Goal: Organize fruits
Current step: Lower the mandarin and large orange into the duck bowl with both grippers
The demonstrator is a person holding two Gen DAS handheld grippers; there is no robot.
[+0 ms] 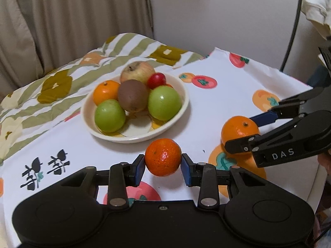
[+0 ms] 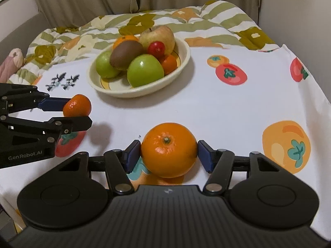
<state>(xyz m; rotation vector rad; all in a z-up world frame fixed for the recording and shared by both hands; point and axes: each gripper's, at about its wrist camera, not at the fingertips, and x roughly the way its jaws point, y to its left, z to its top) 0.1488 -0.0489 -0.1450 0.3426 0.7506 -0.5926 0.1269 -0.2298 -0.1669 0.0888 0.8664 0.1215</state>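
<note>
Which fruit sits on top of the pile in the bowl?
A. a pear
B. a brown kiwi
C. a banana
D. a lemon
B: a brown kiwi rests on top of the two green apples in the middle of the bowl.

Soft, even indoor light falls from above, warm in tone. The bowl (image 2: 182, 66) casts a broad, blurred shadow on the tablecloth (image 2: 227, 107) on its near side. Small white glints sit on the green apple (image 2: 144, 72) in the bowl. Both views bend strongly toward the edges, with dark corners. Fruit in the bowl looks slightly smeared; the curtain (image 1: 62, 20) behind the bowl is soft
</note>
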